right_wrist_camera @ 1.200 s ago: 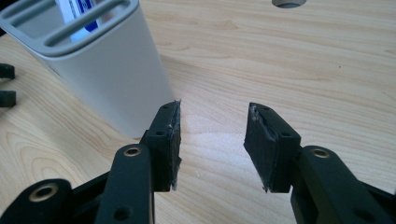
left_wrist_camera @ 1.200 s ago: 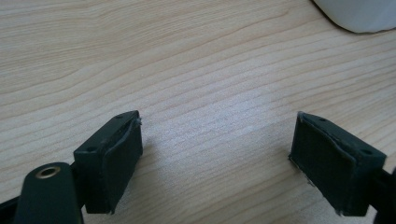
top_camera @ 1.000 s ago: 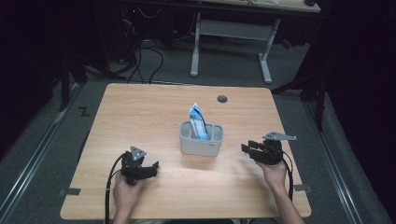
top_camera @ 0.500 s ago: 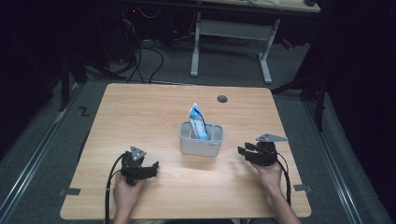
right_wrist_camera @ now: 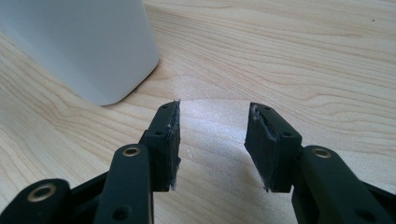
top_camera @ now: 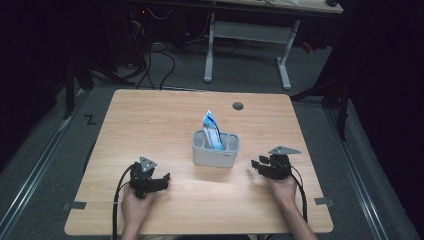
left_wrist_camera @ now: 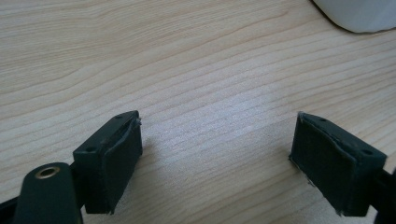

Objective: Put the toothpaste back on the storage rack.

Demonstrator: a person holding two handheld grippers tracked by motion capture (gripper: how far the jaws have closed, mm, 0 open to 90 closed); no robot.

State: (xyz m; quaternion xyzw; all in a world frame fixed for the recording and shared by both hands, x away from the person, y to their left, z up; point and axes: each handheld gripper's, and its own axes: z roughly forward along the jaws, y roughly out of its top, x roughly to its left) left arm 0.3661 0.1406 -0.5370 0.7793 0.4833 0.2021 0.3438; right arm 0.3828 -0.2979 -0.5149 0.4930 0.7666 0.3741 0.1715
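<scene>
Two black grippers rest low on the pale wooden table (top_camera: pixel 150 125), one either side of a grey rounded plastic bin (top_camera: pixel 215 155).

Standing in the bin is a blue-and-white packet (top_camera: pixel 212 130), tilted. Left of the bin, well apart, the left gripper (top_camera: pixel 162 180) has its jaws wide apart and empty. Right of the bin, near it, the right gripper (top_camera: pixel 256 166) has its jaws parted about halfway, with bare wood between its pads (right_wrist_camera: pixel 261 140).

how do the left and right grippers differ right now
The left gripper has its fingers spread wider than the right gripper. The right one sits closer to the grey bin, with the left farther off. Both are empty and low over the table.
</scene>
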